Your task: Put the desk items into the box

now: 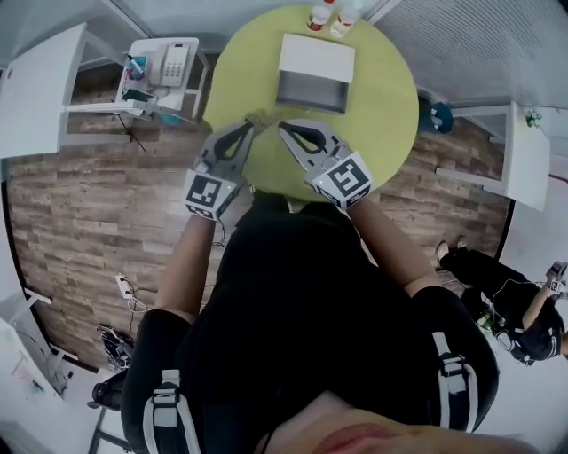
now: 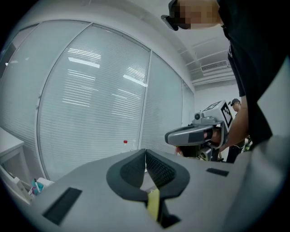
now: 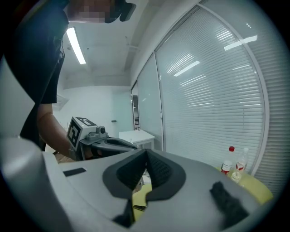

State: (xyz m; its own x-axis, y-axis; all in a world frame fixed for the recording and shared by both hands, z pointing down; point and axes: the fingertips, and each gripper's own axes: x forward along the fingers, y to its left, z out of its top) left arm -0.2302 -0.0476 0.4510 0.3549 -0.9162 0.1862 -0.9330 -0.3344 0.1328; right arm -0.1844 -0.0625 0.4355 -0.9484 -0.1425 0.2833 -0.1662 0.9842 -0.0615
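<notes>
Black shirt and bare forearms of the person fill the near part of the head view, each hand carrying a tool out over the near edge of a round yellow-green tabletop. On the left, the left hand-held gripper has its jaws pressed together at the tips, with nothing between them. Just to its right, the right hand-held gripper also has its jaws closed tip to tip and carries nothing. The two tips sit near each other, angled inward. A small brownish item, too small to identify, lies on the tabletop right at the left tool's tip.

Farther across the tabletop, near its middle, stands the white box, its grey inside showing on the near side; both tools are well apart from it. Beyond the box, at the far edge, stand two clear bottles, side by side. Off to the far left, a telephone rests on a small white side table. Wood-pattern floor surrounds the tabletop, and another person is at the near right.
</notes>
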